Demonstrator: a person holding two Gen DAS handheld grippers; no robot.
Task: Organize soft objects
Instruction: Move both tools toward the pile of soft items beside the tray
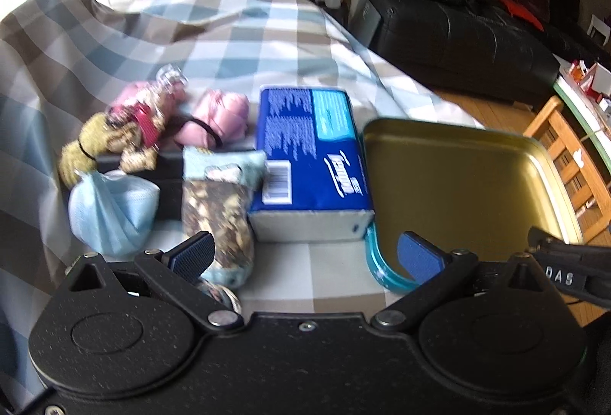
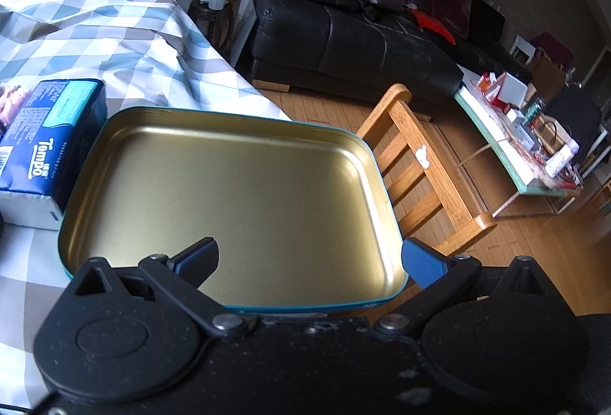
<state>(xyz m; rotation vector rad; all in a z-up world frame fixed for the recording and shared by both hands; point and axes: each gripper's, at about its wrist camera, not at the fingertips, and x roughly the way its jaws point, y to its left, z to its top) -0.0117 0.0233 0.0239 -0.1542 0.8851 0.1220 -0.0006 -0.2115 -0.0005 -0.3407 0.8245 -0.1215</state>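
A blue Tempo tissue pack (image 1: pixel 311 163) lies on the checked cloth, next to a gold tin tray (image 1: pixel 458 182) with a teal rim. Left of the pack lie a patterned soft pouch (image 1: pixel 219 209), a light blue cloth bundle (image 1: pixel 112 210), a pink roll with a black band (image 1: pixel 215 119) and a tan plush toy (image 1: pixel 110 144). My left gripper (image 1: pixel 305 256) is open, low in front of the pack, its left pad beside the pouch. My right gripper (image 2: pixel 309 262) is open over the near edge of the empty tray (image 2: pixel 236 193). The pack also shows in the right wrist view (image 2: pixel 46 144).
The checked cloth (image 1: pixel 229 33) covers the table and rises in a fold at the left. A wooden chair (image 2: pixel 424 163) stands just right of the table. A black sofa (image 2: pixel 362 44) and a cluttered glass table (image 2: pixel 527 144) stand beyond.
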